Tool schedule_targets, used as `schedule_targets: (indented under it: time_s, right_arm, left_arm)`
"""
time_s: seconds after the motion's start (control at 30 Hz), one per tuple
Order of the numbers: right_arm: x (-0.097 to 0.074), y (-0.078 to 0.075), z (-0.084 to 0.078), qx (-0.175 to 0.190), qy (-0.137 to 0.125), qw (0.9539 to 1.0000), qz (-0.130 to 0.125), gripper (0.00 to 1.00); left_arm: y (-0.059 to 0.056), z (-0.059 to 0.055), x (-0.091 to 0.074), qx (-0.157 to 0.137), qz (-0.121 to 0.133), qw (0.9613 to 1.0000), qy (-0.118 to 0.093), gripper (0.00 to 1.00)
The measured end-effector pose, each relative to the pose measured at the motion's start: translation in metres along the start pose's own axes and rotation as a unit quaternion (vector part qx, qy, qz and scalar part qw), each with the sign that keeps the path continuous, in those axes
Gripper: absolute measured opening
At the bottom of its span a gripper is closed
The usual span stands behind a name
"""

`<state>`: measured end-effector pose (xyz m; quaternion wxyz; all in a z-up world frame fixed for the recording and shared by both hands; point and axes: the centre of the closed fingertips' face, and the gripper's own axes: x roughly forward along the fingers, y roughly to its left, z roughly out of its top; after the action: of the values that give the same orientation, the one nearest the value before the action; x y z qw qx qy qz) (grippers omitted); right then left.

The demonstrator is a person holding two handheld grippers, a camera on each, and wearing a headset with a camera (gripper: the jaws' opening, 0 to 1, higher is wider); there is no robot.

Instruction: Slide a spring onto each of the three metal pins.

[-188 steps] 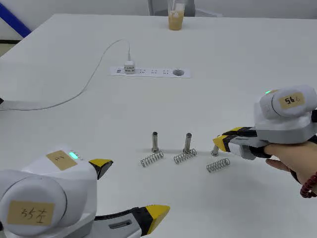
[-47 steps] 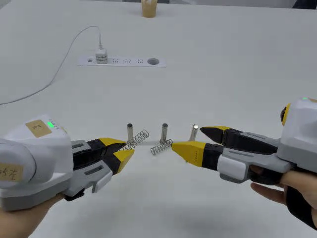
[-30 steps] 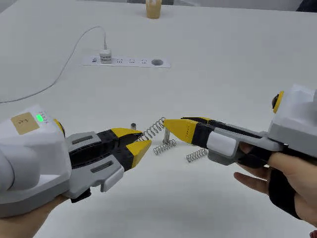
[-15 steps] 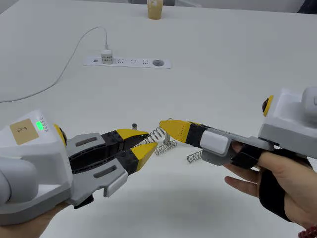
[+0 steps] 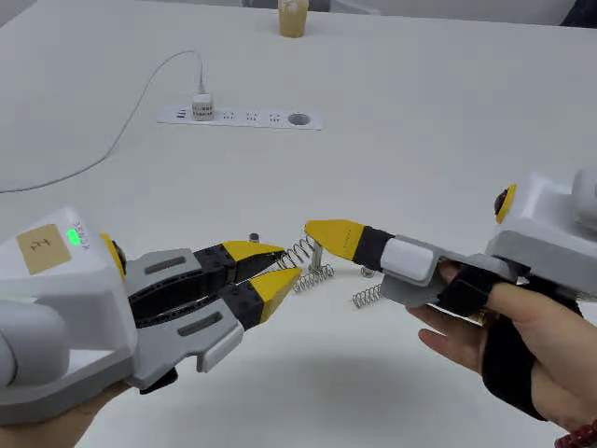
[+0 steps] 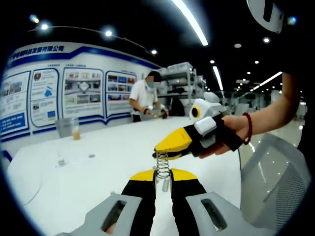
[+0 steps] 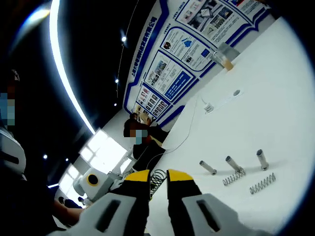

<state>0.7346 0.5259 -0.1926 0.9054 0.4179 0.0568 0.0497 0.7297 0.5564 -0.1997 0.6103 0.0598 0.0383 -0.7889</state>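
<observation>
My left gripper is shut on the lower end of a spring and holds it up off the white table. In the left gripper view the spring stands upright between the yellow tips. My right gripper meets it from the right, and in its own view the spring fills the narrow gap between its tips. Three short metal pins stand in a row on the table, bare. Two more springs lie flat beside the pins.
A white power strip with a plugged-in cable lies farther back. A cup of brown drink stands at the far edge. In the left gripper view a person stands beyond the table.
Both grippers rose from the table and came together above the pins. The left one lifted a spring, and the right tip closed in on the spring's free end.
</observation>
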Motion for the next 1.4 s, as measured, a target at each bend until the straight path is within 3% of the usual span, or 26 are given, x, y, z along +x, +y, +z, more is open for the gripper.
schedule_targets:
  time_s: [0.37,0.57,0.67,0.73,0.83,0.9,0.97,1.13,1.27,1.4]
  right_arm:
    - [0.001,0.005,0.001,-0.035,-0.005,0.9994,0.004,0.12]
    - [0.001,0.000,0.003,-0.071,-0.003,0.9974,-0.014,0.12]
    - [0.001,-0.003,0.005,-0.100,-0.003,0.9947,-0.027,0.12]
    - [0.002,-0.003,0.006,-0.112,-0.004,0.9932,-0.031,0.12]
    - [0.004,-0.008,0.008,-0.150,0.003,0.9875,-0.049,0.12]
    - [0.006,-0.007,0.010,-0.177,0.005,0.9827,-0.054,0.12]
    - [0.007,-0.005,0.011,-0.190,0.002,0.9803,-0.053,0.12]
    - [0.013,-0.004,0.015,-0.241,0.003,0.9689,-0.058,0.12]
    - [0.021,-0.006,0.012,-0.275,0.022,0.9595,-0.059,0.12]
    - [0.029,-0.009,0.010,-0.293,0.031,0.9538,-0.057,0.12]
  left_arm:
    - [0.002,-0.003,0.002,-0.013,0.007,0.9998,0.012,0.11]
    - [0.002,-0.015,0.003,-0.013,0.010,0.9990,0.042,0.22]
    - [0.004,-0.028,0.001,-0.006,0.021,0.9968,0.076,0.26]
    - [0.004,-0.030,0.001,-0.003,0.024,0.9965,0.080,0.28]
    - [0.005,-0.039,-0.001,-0.010,0.030,0.9947,0.098,0.31]
    - [0.009,-0.047,-0.004,0.004,0.039,0.9918,0.121,0.32]
    - [0.010,-0.050,-0.005,0.009,0.045,0.9904,0.130,0.34]
    - [0.011,-0.054,-0.008,-0.005,0.052,0.9901,0.130,0.39]
    - [0.012,-0.058,-0.011,-0.010,0.057,0.9892,0.135,0.44]
    - [0.012,-0.063,-0.013,-0.017,0.059,0.9883,0.140,0.50]
